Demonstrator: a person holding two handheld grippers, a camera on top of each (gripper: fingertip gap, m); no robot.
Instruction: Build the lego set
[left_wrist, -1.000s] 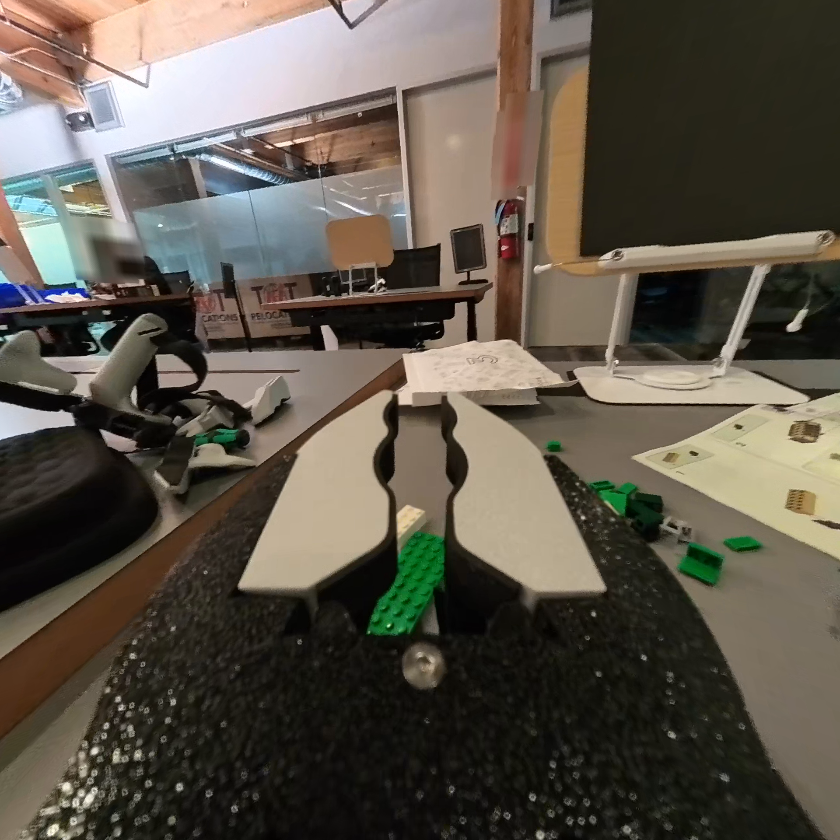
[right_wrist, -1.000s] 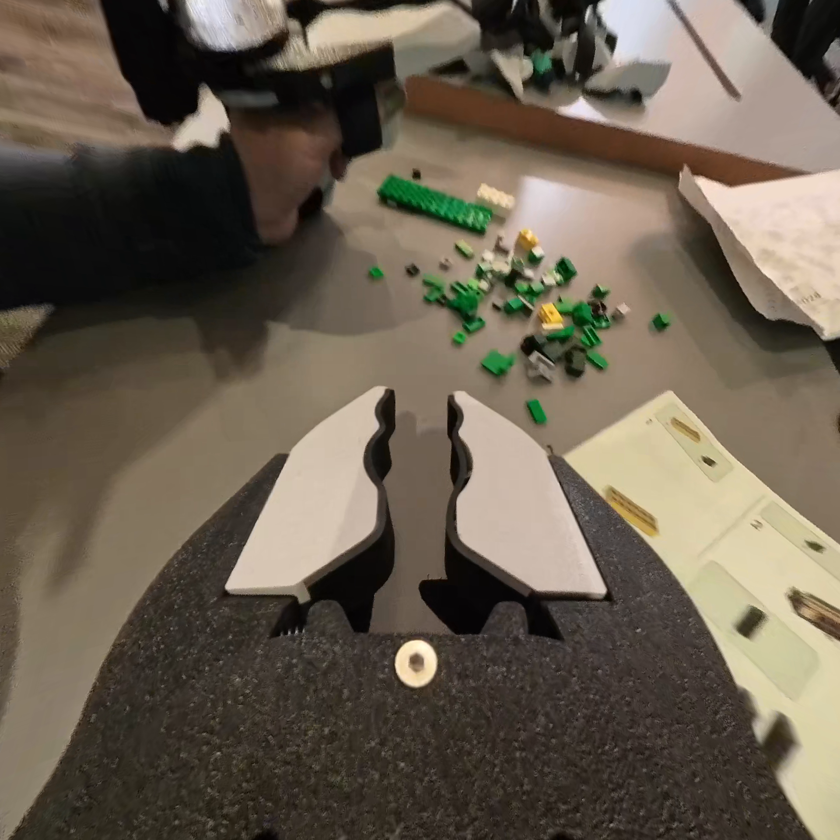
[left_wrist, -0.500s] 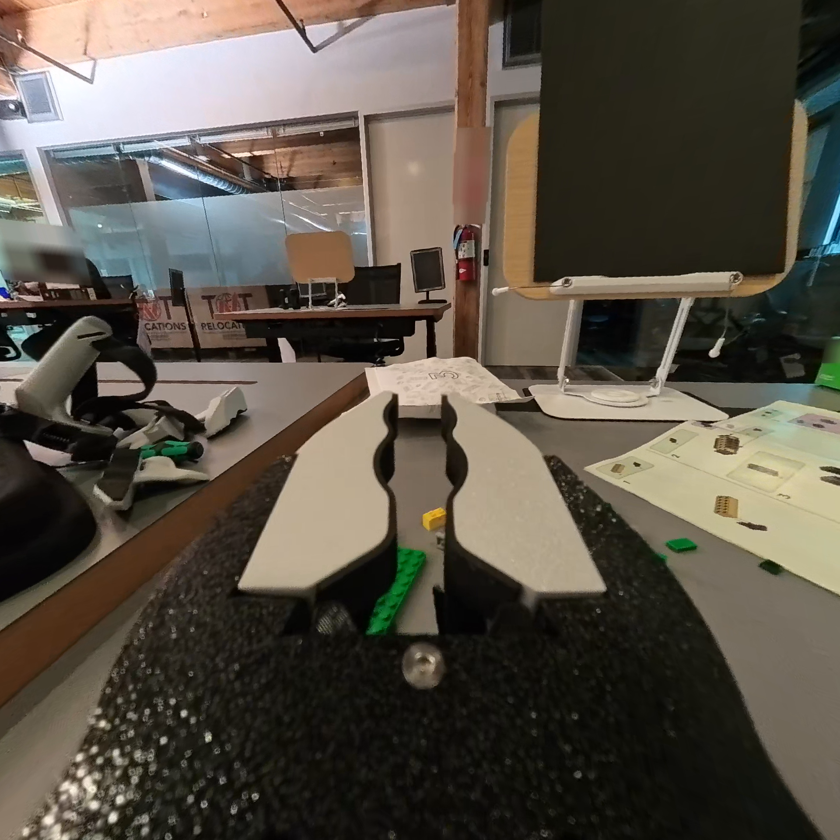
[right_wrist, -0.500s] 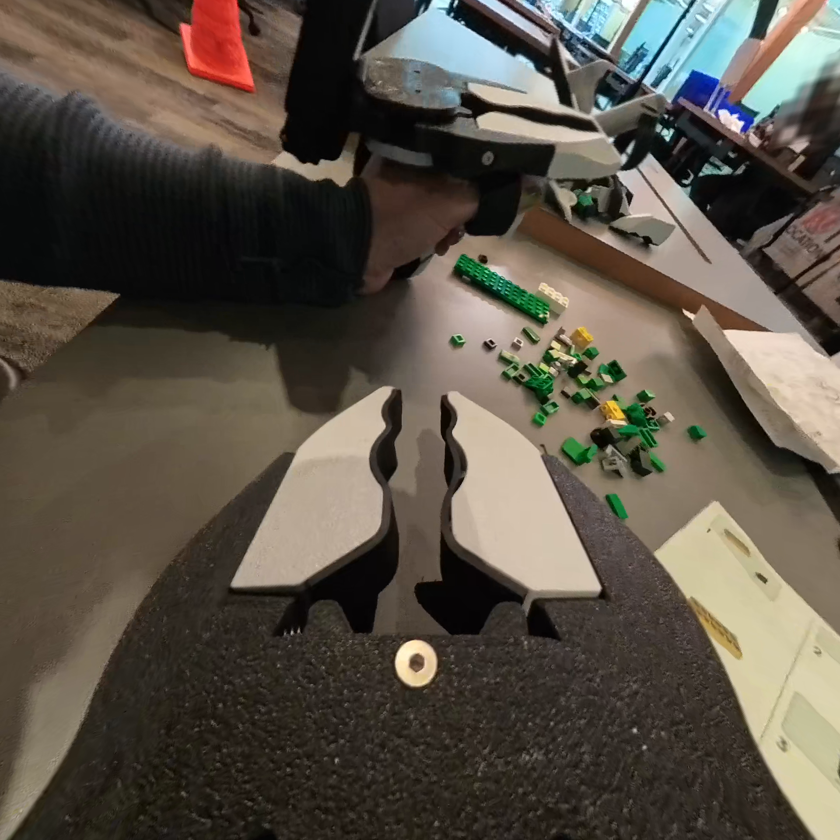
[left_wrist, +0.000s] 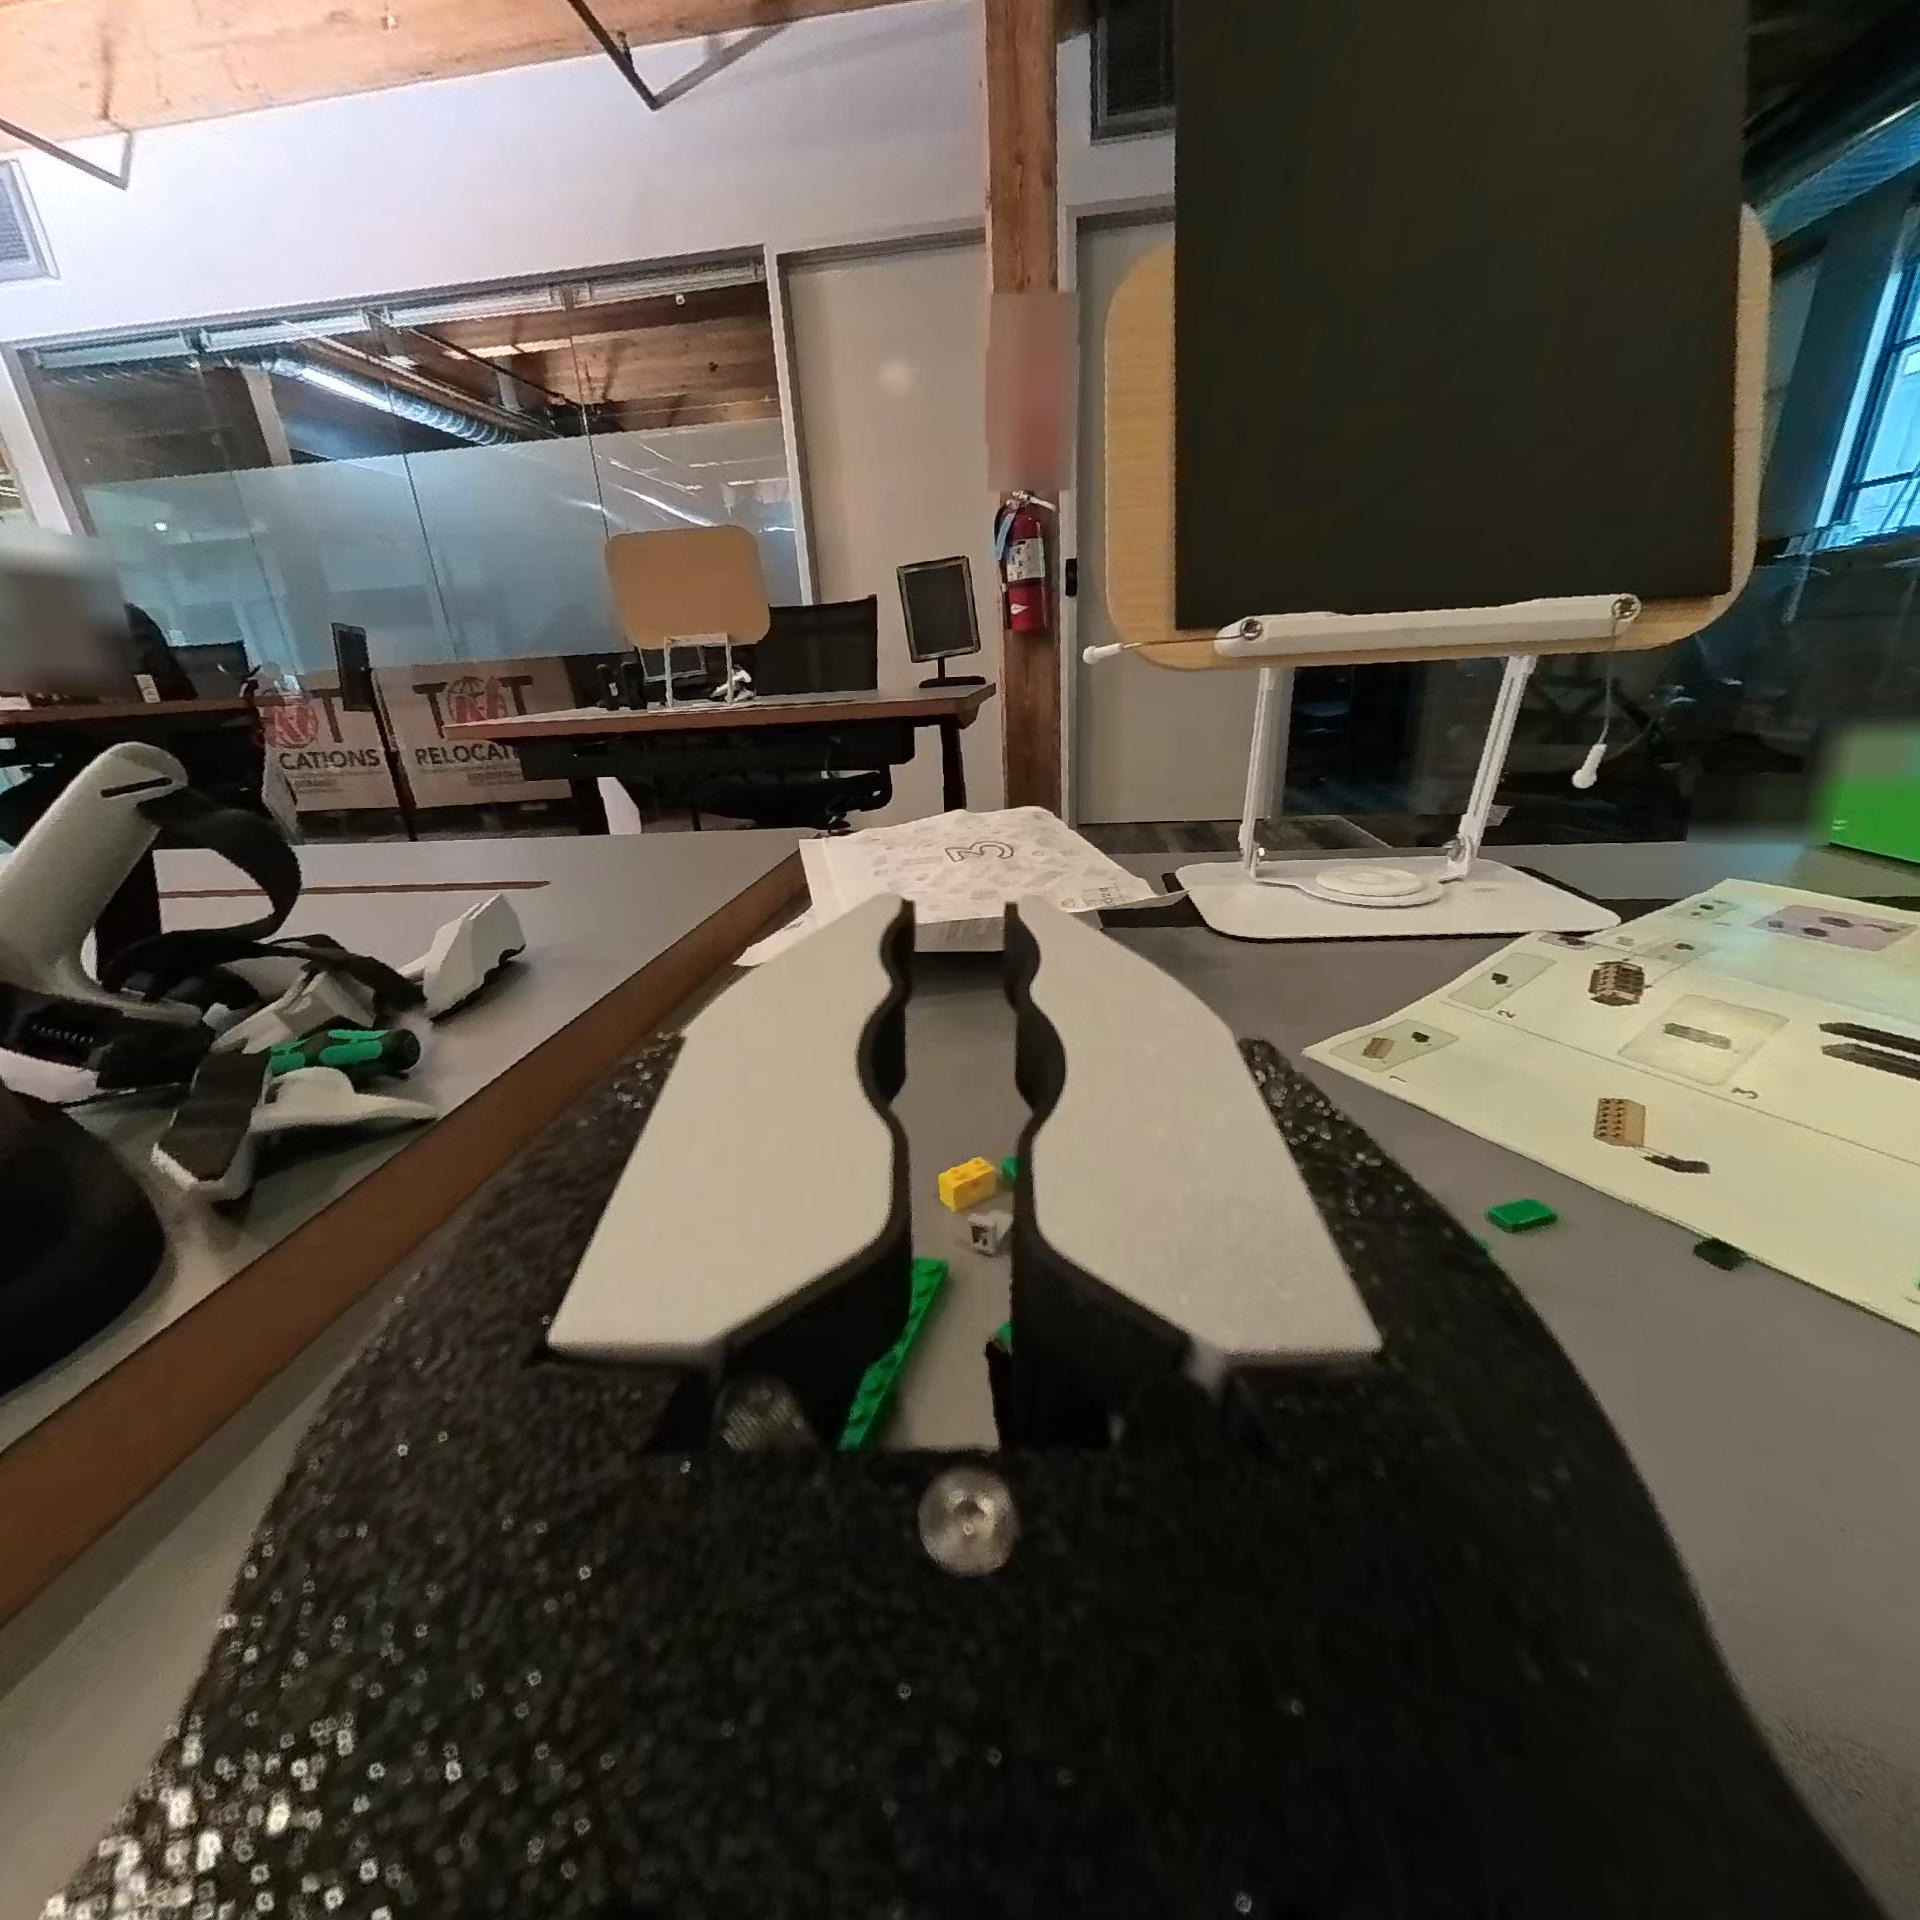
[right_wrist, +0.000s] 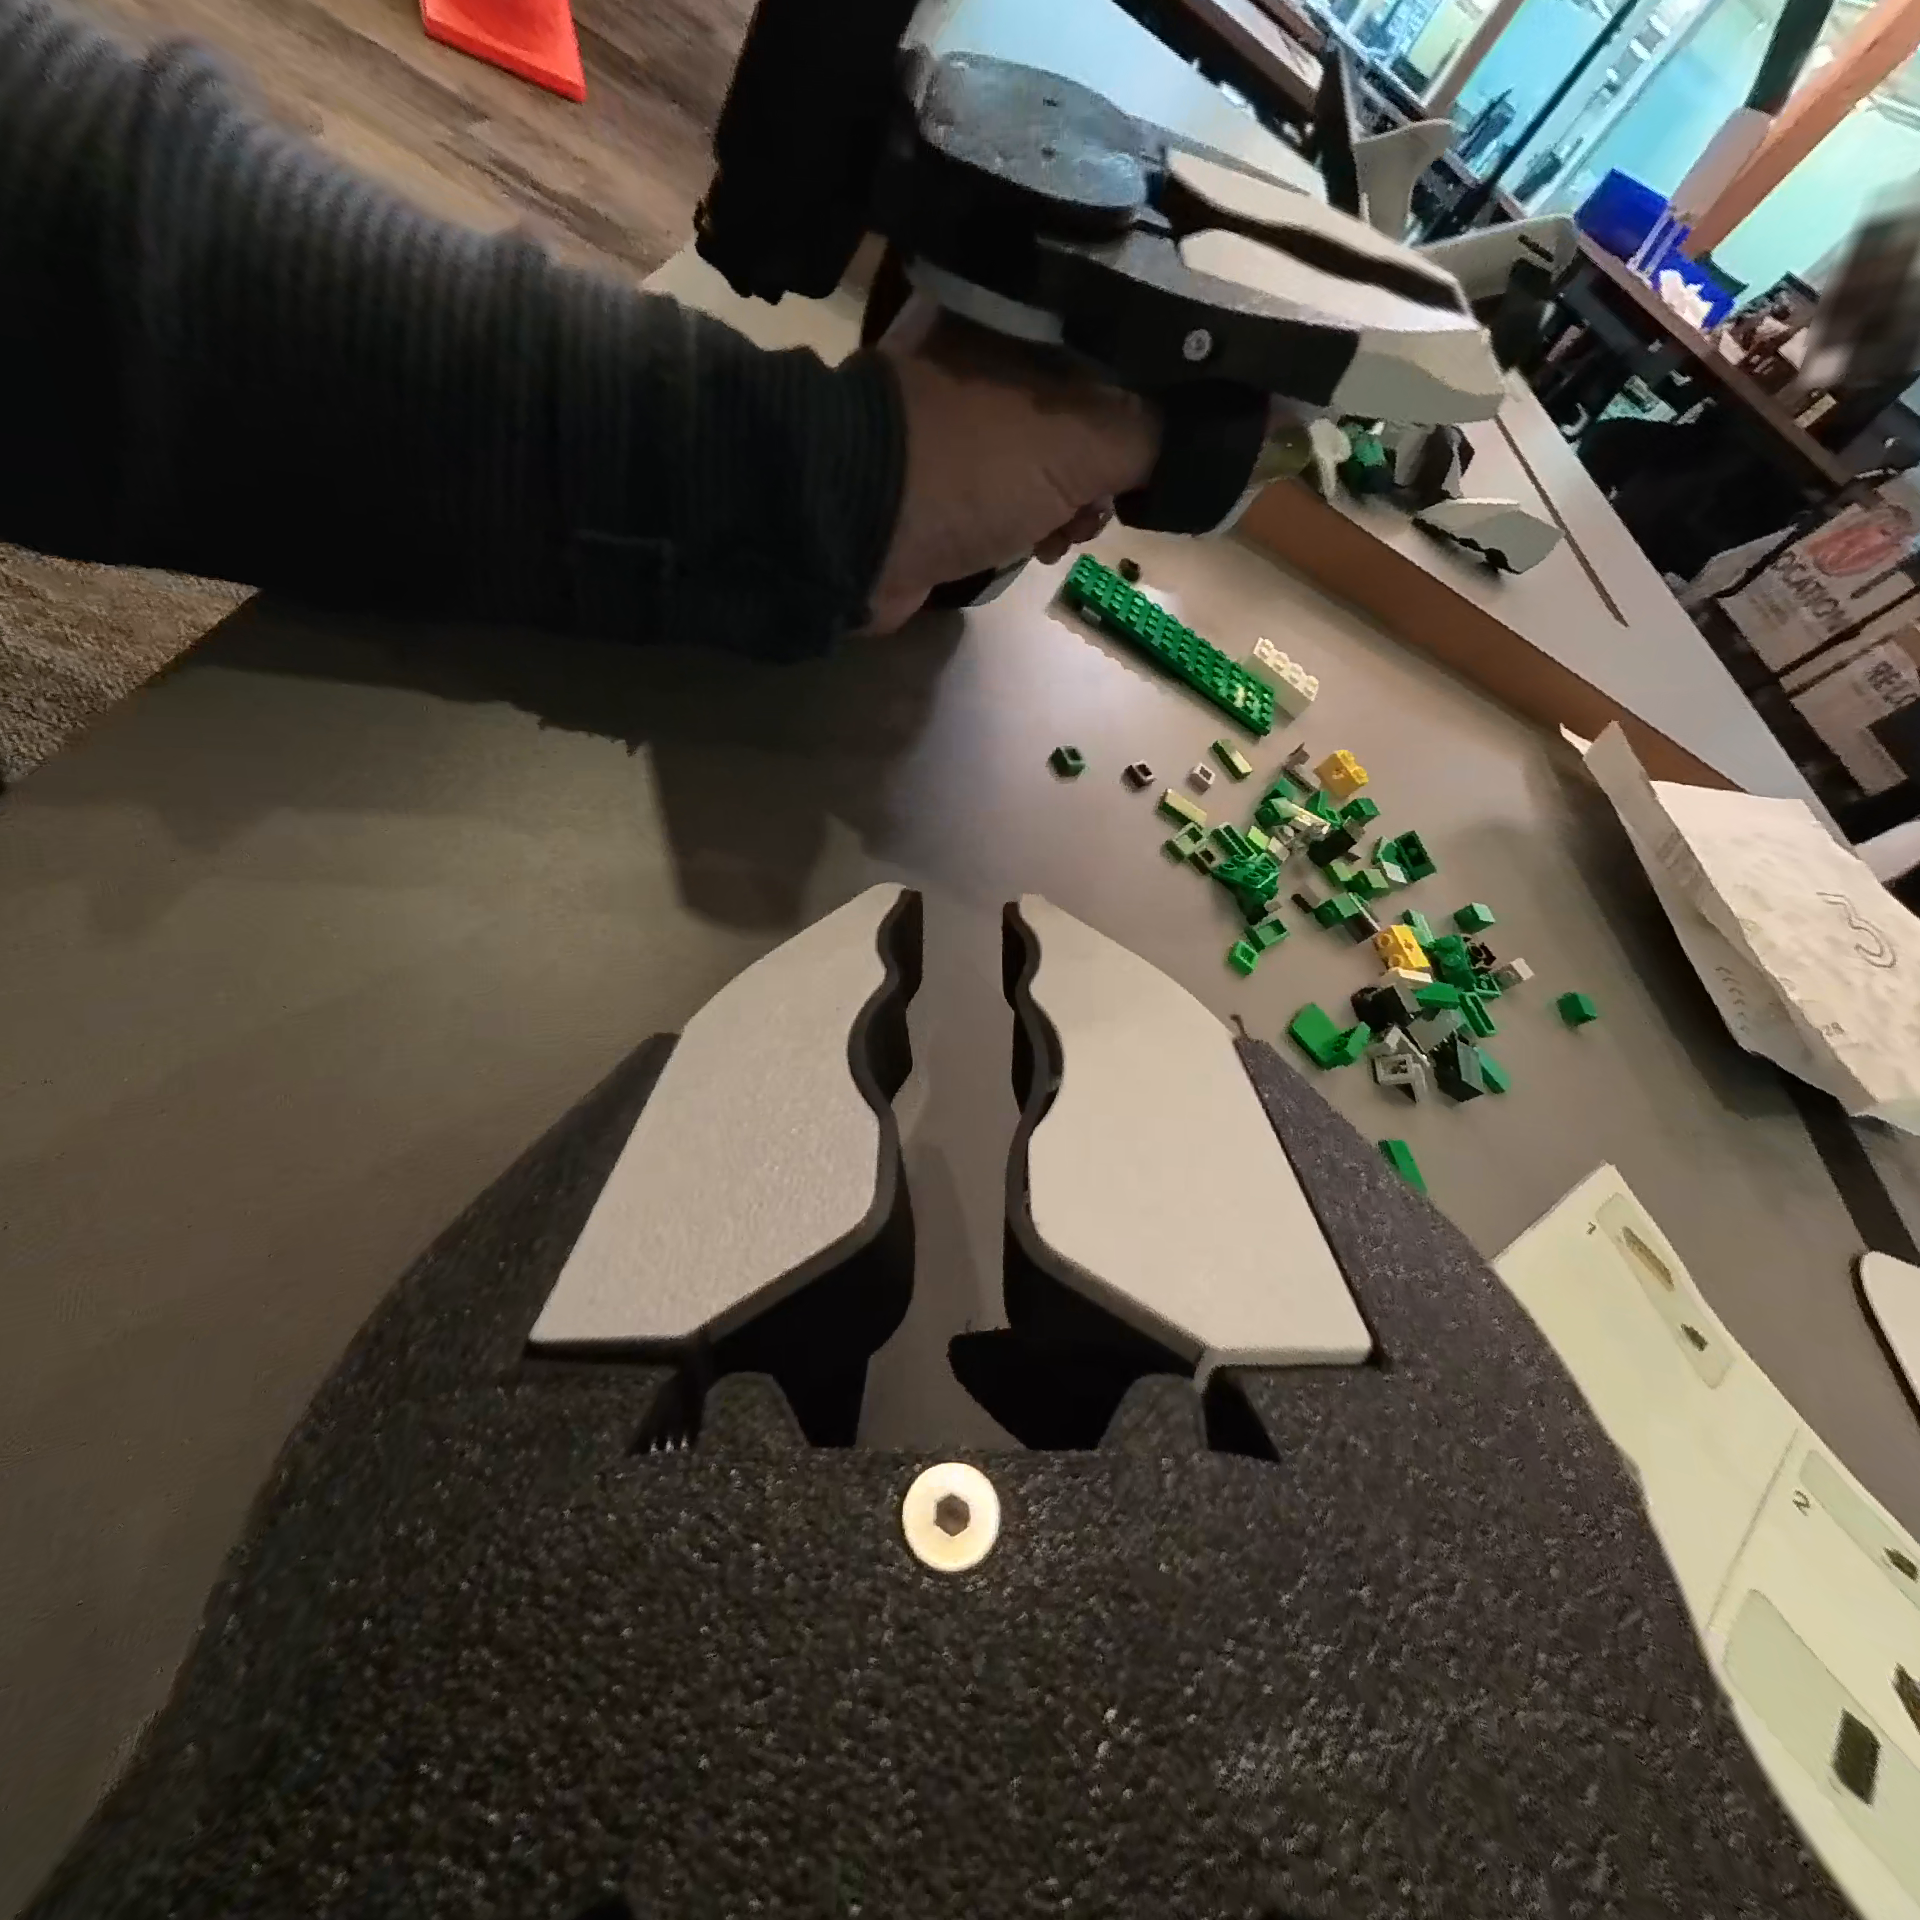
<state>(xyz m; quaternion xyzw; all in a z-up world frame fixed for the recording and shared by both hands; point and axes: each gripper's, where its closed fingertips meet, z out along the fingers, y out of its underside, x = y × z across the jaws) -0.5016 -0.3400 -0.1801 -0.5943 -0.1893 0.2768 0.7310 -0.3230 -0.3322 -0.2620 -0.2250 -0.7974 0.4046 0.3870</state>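
Left gripper (left_wrist: 958, 920): it hangs above the grey table (left_wrist: 1351, 1403), jaws a narrow gap apart with nothing between them. Compared with a second ago it sits higher and has swung right; the long green plate (left_wrist: 896, 1351) that filled the gap between its fingers then now shows only as a sliver at the gap's lower left.

Right gripper (right_wrist: 961, 914): jaws likewise slightly parted and empty, held over a bare stretch of the table. A second ago it looked nearly straight down on the pile; now it is tipped up and points toward the left gripper and the hand (right_wrist: 997, 488) holding it.

Long green plate, right wrist view (right_wrist: 1169, 655): it lies flat near the table's wooden far edge (right_wrist: 1455, 613), just under the left gripper, with a white brick (right_wrist: 1286, 670) touching its end. It has not shifted on the table.

Loose brick pile (right_wrist: 1351, 914): mostly green pieces with two yellow ones, scattered between the plate and the instruction sheet (right_wrist: 1714, 1455); undisturbed.

Paper bag (right_wrist: 1787, 914): crumpled, at the table's far right side.

Instruction sheet, left wrist view (left_wrist: 1683, 1060): spread flat toward the table's right edge.

Meaning for the task: only the grippers have moved, no piece has. Probably nothing is assembled yet, and both tools seem to be repositioning before a first pick, likely of the plate as base.
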